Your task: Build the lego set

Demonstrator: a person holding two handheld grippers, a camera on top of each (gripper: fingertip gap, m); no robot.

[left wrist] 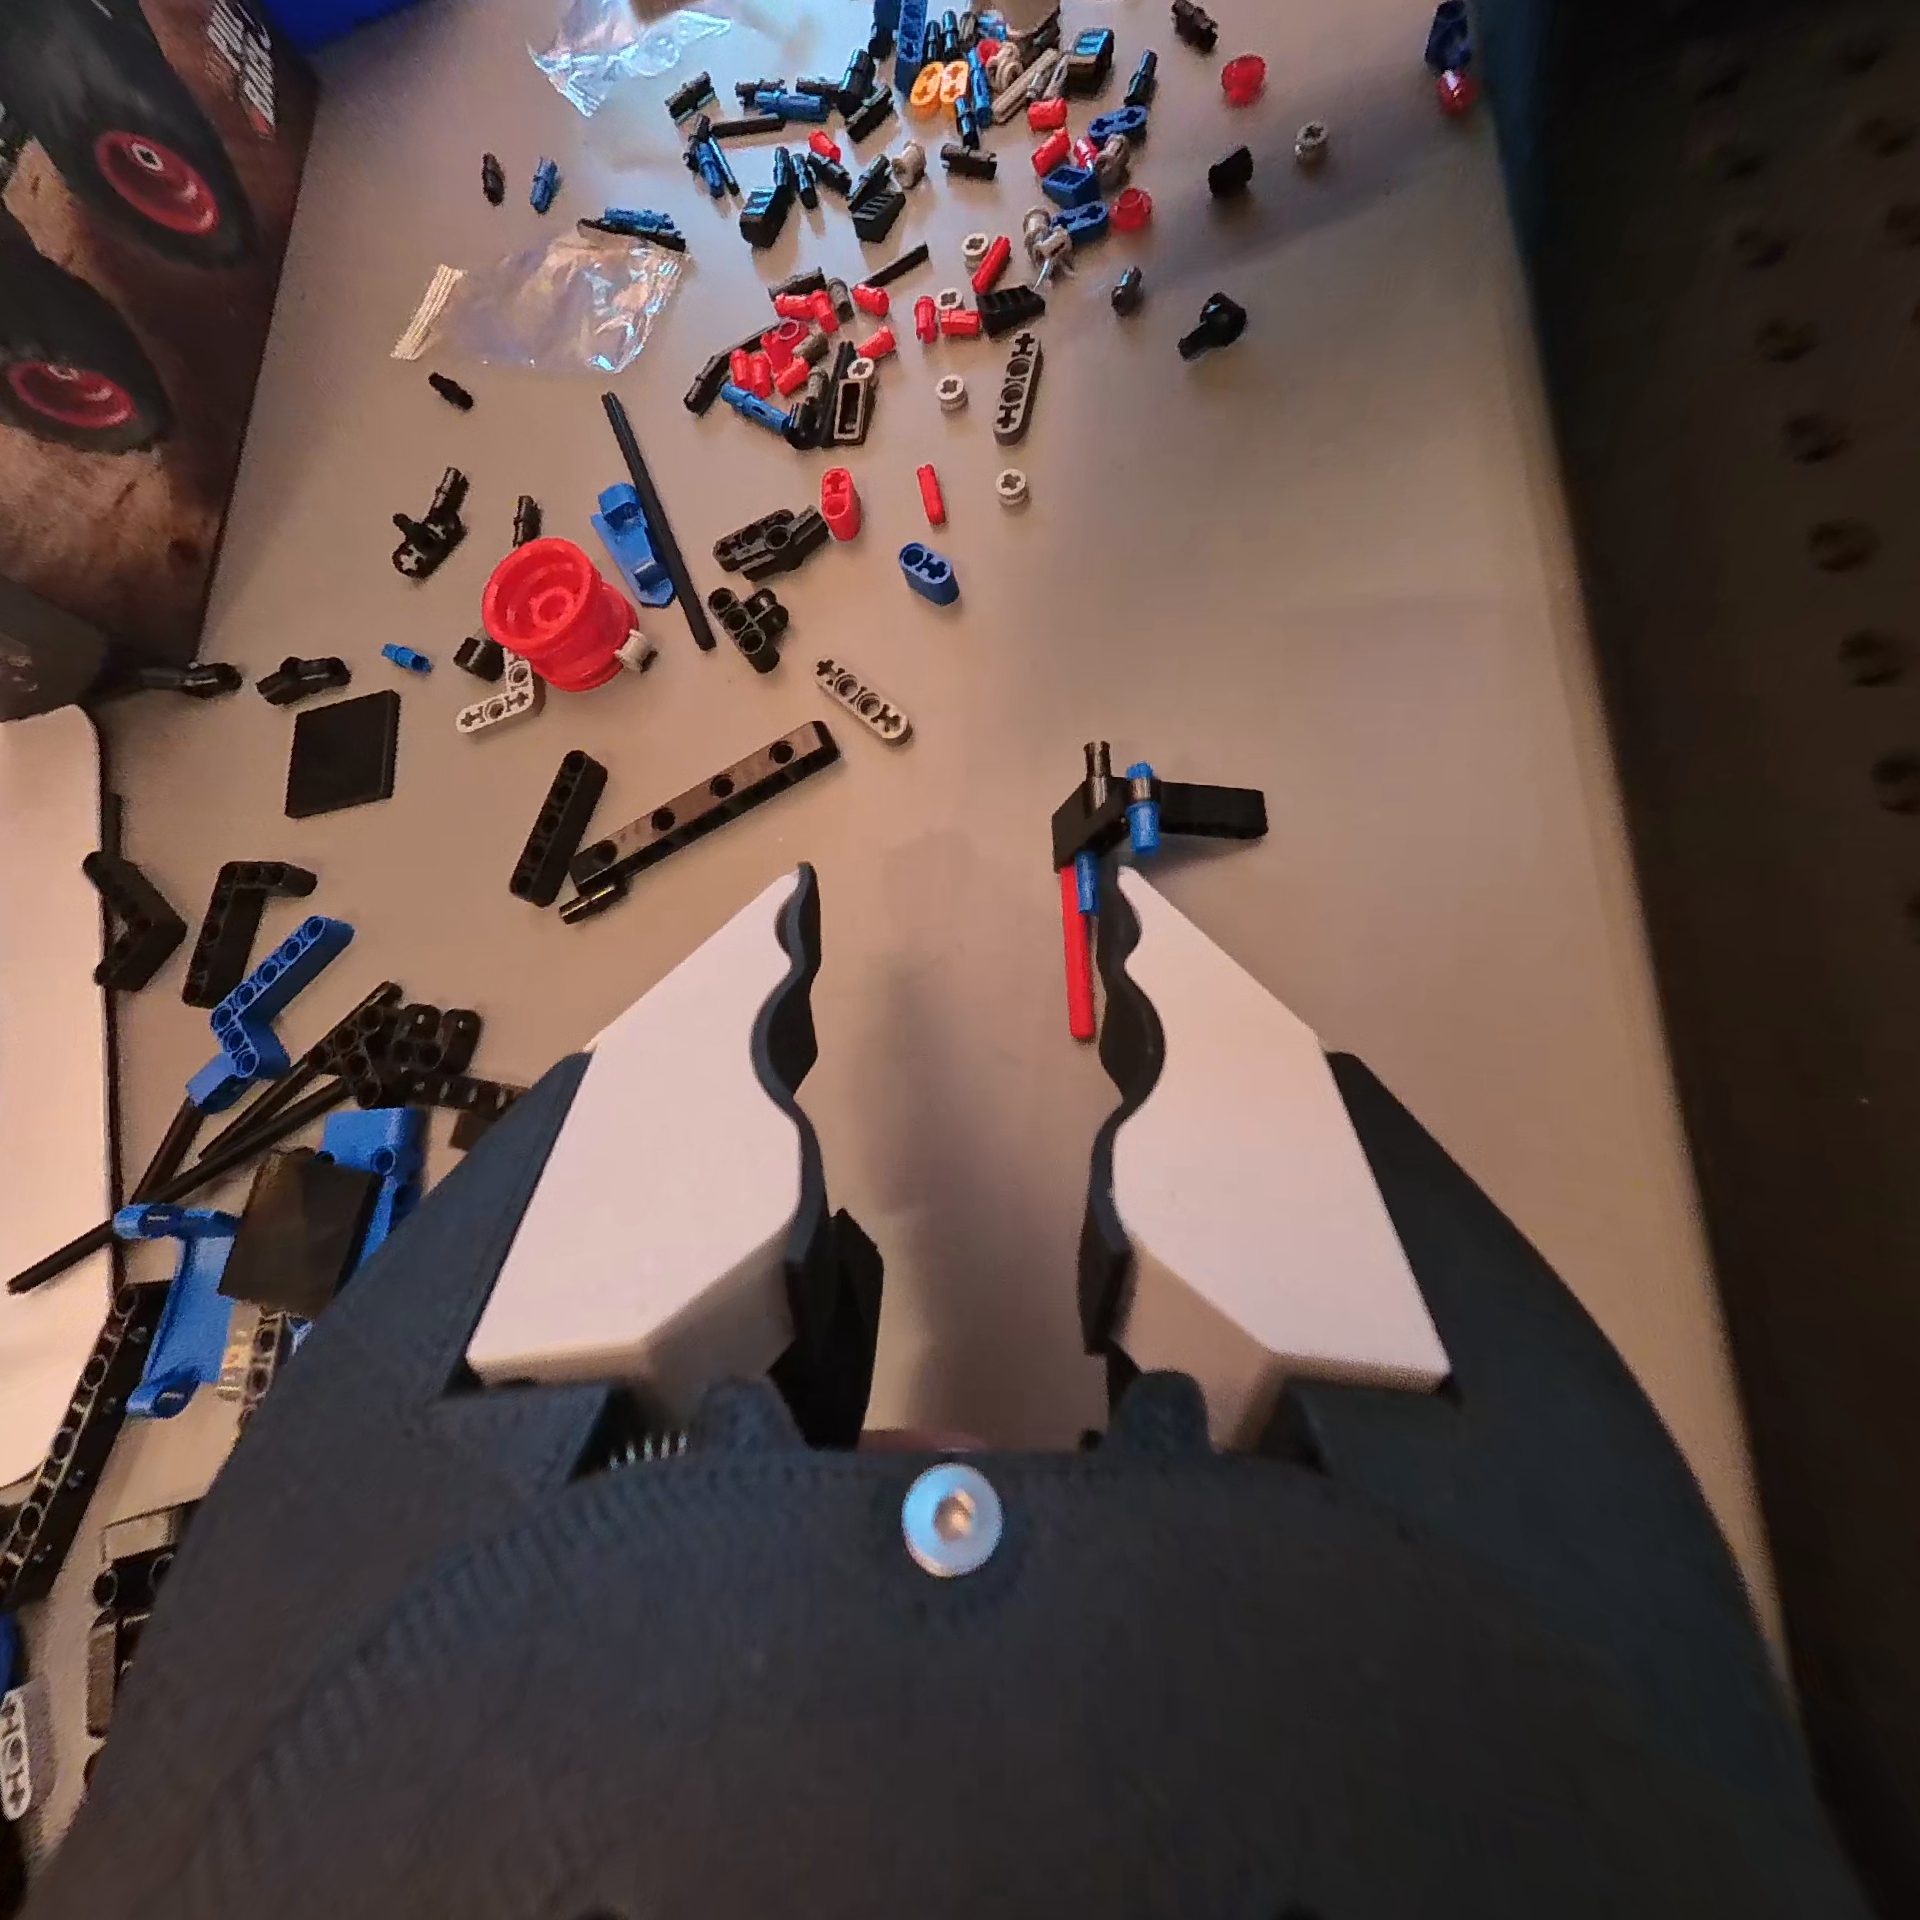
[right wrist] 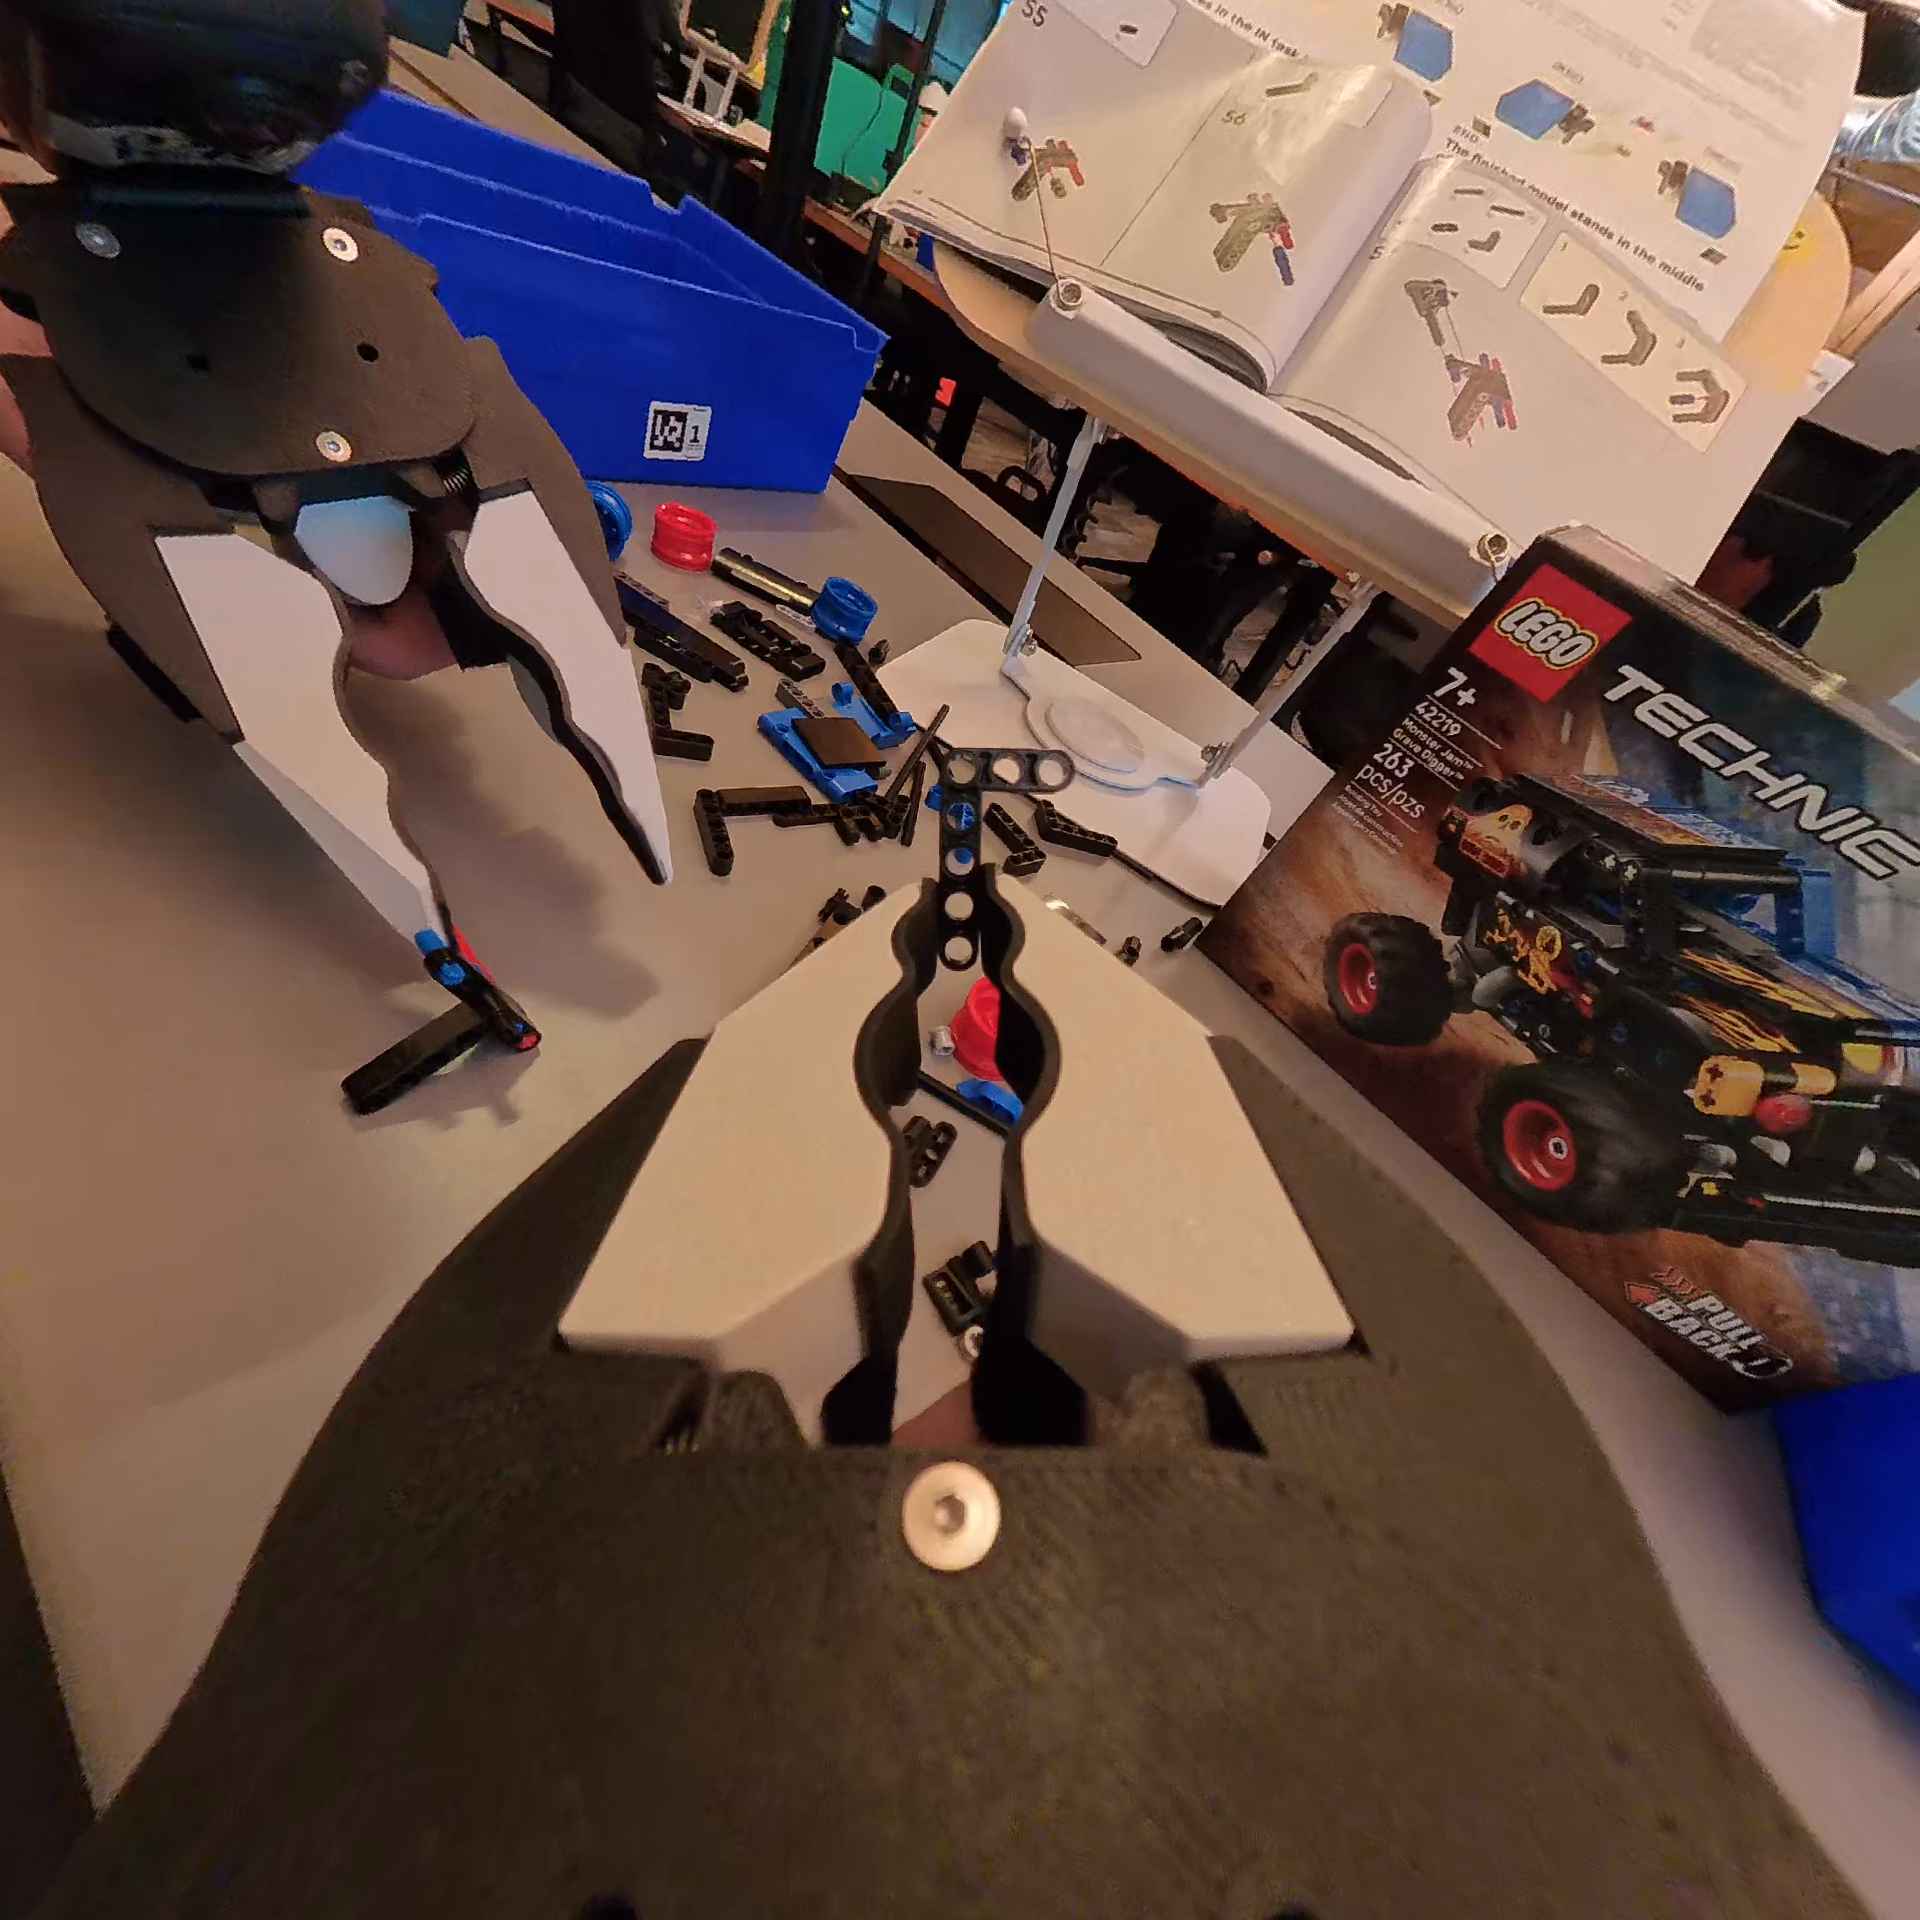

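Note:
My left gripper (left wrist: 964,894) is open and empty, low over the grey table (left wrist: 1299,540). Just off its right fingertip lies a small assembly (left wrist: 1143,816): a black bent beam with blue pins and a red axle (left wrist: 1078,966). In the right wrist view the left gripper (right wrist: 551,894) stands at the left, one fingertip (right wrist: 436,914) at that assembly (right wrist: 447,1023). My right gripper (right wrist: 961,894) is shut on a black T-shaped beam piece (right wrist: 961,831) with blue pins, held upright above the table.
Loose red, blue and black pieces (left wrist: 914,208) cover the far and left table, with a red wheel hub (left wrist: 556,613) and plastic bags (left wrist: 561,301). A blue bin (right wrist: 623,343), an open instruction booklet on a stand (right wrist: 1299,239) and the set's box (right wrist: 1610,935) stand behind. The table edge (left wrist: 1558,727) runs along the right. Across from one pair of fingers to the other is roughly 12 cm. The red wheel hub (left wrist: 556,613) lies around 10 cm away from my left fingertips.

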